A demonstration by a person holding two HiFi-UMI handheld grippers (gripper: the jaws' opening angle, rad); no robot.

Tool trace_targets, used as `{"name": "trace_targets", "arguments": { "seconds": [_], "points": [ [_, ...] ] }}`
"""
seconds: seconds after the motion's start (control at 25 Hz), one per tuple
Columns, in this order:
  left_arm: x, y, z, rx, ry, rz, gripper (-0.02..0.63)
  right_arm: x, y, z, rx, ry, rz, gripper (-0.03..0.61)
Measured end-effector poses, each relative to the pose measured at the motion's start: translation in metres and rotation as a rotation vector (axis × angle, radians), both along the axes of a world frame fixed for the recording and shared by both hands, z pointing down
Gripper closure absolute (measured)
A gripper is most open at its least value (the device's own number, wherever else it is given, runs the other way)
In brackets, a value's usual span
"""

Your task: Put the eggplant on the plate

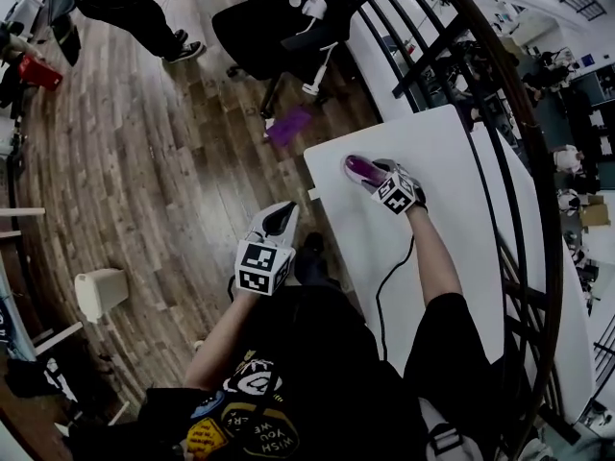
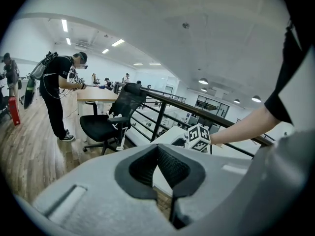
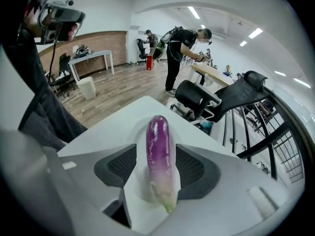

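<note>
The purple eggplant (image 1: 359,169) (image 3: 160,146) lies near the far left corner of the white table (image 1: 452,171) (image 3: 106,129). It points away from me, pale stem end nearest. Beneath it shows a white curved surface that looks like the plate (image 3: 134,186); white on white, its outline is hard to trace. My right gripper (image 1: 371,174) (image 3: 156,155) points steeply down over the eggplant. It is open: the jaws stand on either side with a thin gap at each pad. My left gripper (image 1: 279,221) (image 2: 158,154) hangs off the table's left edge, shut and empty.
A black office chair (image 1: 269,27) (image 3: 206,100) and a dark metal railing (image 1: 480,84) stand beyond the table. On the wooden floor are a purple object (image 1: 288,123) and a white bin (image 1: 101,291). A person (image 1: 135,8) stands at the far left. A black cable (image 1: 384,291) crosses the table.
</note>
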State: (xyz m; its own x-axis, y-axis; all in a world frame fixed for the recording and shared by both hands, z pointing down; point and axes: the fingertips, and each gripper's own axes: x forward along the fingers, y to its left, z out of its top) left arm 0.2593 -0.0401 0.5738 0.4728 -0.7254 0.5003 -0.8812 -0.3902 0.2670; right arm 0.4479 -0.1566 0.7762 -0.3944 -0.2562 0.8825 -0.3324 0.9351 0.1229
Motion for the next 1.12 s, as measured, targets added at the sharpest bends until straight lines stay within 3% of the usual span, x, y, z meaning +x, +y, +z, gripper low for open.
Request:
{"name": "trace_targets", "arguments": {
  "seconds": [0.16, 0.36, 0.52, 0.6, 0.76, 1.12],
  "points": [
    [0.006, 0.001, -0.009, 0.028, 0.008, 0.052, 0.609, 0.002, 0.012, -0.048, 0.08, -0.141, 0.141, 0.33],
    [0.017, 0.0, -0.032, 0.089, 0.034, 0.127, 0.609, 0.01, 0.054, -0.136, 0.243, -0.414, 0.495, 0.391],
    [0.022, 0.005, -0.043, 0.124, 0.071, 0.184, 0.609, 0.013, 0.101, -0.197, 0.342, -0.646, 0.807, 0.503],
    [0.026, 0.008, -0.047, 0.13, 0.094, 0.207, 0.609, 0.014, 0.122, -0.22, 0.384, -0.724, 0.914, 0.551],
    [0.038, 0.02, -0.053, 0.142, 0.124, 0.256, 0.609, 0.011, 0.163, -0.252, 0.45, -0.775, 1.001, 0.575],
    [0.066, 0.094, -0.069, 0.162, 0.126, 0.296, 0.609, 0.006, 0.254, -0.275, 0.456, -0.824, 1.021, 0.575]
  ]
}}
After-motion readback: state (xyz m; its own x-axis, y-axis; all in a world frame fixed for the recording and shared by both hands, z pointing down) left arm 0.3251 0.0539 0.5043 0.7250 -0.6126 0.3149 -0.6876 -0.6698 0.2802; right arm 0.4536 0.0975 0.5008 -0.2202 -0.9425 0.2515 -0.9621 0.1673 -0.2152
